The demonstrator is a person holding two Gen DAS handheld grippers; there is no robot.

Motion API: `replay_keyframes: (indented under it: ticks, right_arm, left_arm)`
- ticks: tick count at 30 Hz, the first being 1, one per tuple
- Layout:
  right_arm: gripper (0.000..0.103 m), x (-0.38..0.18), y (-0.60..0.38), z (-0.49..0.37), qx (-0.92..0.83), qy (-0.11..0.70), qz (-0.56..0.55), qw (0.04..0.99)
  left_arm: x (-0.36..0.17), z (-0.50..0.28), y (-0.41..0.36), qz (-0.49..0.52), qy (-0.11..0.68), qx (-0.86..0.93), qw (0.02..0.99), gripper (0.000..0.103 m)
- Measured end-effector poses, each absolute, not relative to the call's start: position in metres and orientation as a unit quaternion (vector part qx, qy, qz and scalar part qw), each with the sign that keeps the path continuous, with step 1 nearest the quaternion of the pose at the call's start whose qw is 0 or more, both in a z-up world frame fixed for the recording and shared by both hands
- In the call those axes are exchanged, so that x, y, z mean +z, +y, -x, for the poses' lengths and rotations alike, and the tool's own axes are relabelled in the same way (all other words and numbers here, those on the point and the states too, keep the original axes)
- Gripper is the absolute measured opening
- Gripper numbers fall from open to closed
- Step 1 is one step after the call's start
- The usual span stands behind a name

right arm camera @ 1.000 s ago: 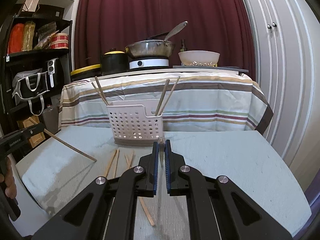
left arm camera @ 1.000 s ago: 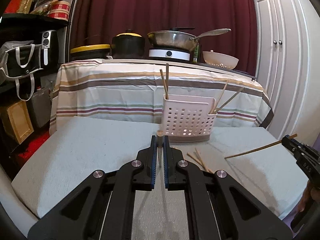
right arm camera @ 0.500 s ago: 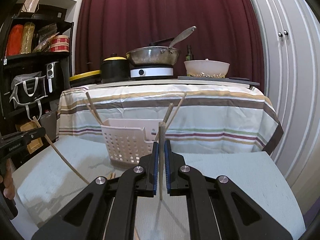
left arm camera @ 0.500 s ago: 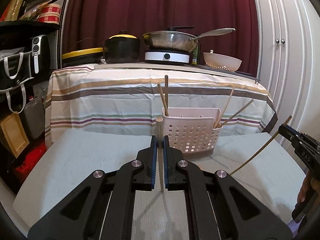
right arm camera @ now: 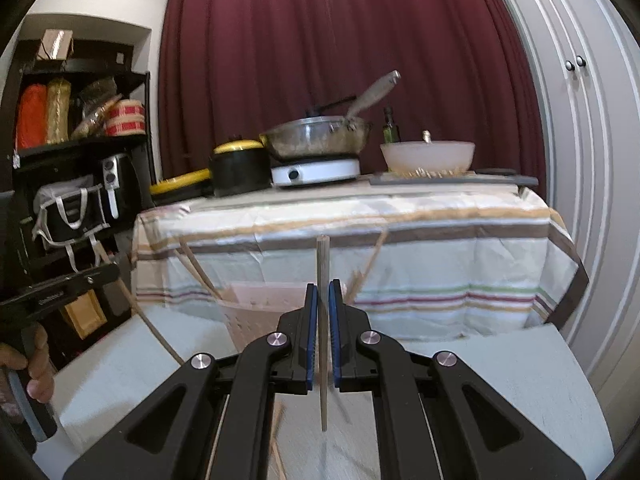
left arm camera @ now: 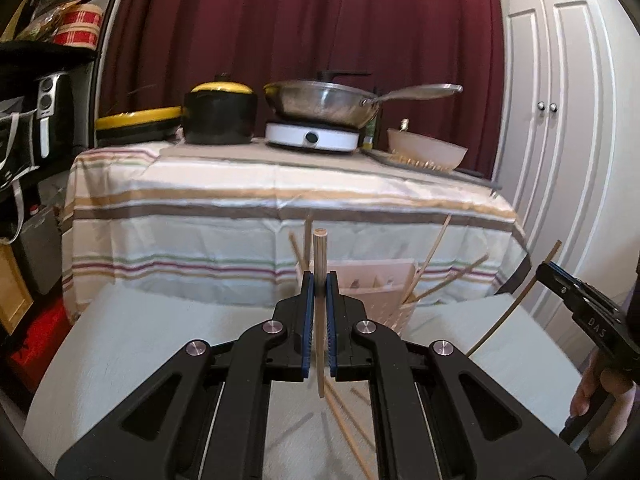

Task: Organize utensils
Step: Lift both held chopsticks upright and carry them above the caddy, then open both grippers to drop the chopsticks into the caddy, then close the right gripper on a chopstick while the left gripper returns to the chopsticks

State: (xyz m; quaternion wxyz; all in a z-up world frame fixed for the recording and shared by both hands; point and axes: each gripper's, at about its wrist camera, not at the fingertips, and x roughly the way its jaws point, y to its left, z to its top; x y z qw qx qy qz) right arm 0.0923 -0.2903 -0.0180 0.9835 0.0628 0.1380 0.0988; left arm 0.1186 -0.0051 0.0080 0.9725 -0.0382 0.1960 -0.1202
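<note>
My left gripper [left arm camera: 319, 280] is shut on a wooden chopstick [left arm camera: 320, 256], held upright above the grey padded surface [left arm camera: 140, 344]. My right gripper [right arm camera: 323, 288] is shut on another wooden chopstick [right arm camera: 322, 264], also upright. The pale perforated utensil basket [left arm camera: 380, 280] stands behind the left fingers with chopsticks leaning out of both ends; it shows blurred in the right wrist view [right arm camera: 256, 300]. Loose chopsticks [left arm camera: 348, 420] lie on the surface below the left gripper. The right gripper [left arm camera: 576, 296] shows at the right edge of the left wrist view, and the left gripper [right arm camera: 60, 292] at the left edge of the right wrist view.
A table with a striped cloth [left arm camera: 280, 208] stands behind, bearing a black pot [left arm camera: 220, 116], a pan on a white burner [left arm camera: 320, 108] and a pale bowl [left arm camera: 426, 152]. Dark shelves [right arm camera: 60, 160] stand left; white cabinet doors [left arm camera: 560, 140] stand right.
Both grippers have lifted and tilted their chopsticks from lying low to upright. Both views have moved closer to the basket, which now sits low behind the fingers.
</note>
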Motion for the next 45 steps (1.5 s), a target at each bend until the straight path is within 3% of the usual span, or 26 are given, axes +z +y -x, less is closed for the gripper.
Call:
replay_keyframes:
  ticks: [10,19,37,41,42,44,45]
  right_arm:
    - [0.007,0.042,-0.283,-0.121,0.13,0.063,-0.059,0.988]
    - [0.007,0.054,-0.28,-0.165,0.127,0.025,-0.065,0.99]
    - [0.007,-0.015,-0.261,-0.228,0.103,0.088,-0.04,0.99]
    - [0.035,-0.023,-0.259,-0.23,0.1,0.104,-0.032,0.989]
    - [0.036,-0.023,-0.26,-0.228,0.099,0.103,-0.034,0.989]
    - [0.039,-0.02,-0.26,-0.223,0.098,0.1,-0.031,0.99]
    - [0.041,-0.018,-0.261,-0.22,0.096,0.098,-0.03,0.99]
  left_arm:
    - [0.064,-0.143,-0.019,0.029,0.138,-0.137,0.981,0.006]
    - [0.088,-0.175,-0.034,0.016,0.084,-0.111,0.99,0.006]
    - [0.006,-0.246,-0.057,0.002,0.151,-0.097,0.984,0.006]
    - [-0.005,-0.251,-0.06,-0.002,0.168,-0.098,0.981,0.017]
    - [-0.005,-0.25,-0.06,-0.001,0.17,-0.099,0.981,0.02]
    - [-0.002,-0.244,-0.058,0.0,0.164,-0.099,0.981,0.04]
    - [0.0,-0.241,-0.058,0.0,0.16,-0.099,0.982,0.045]
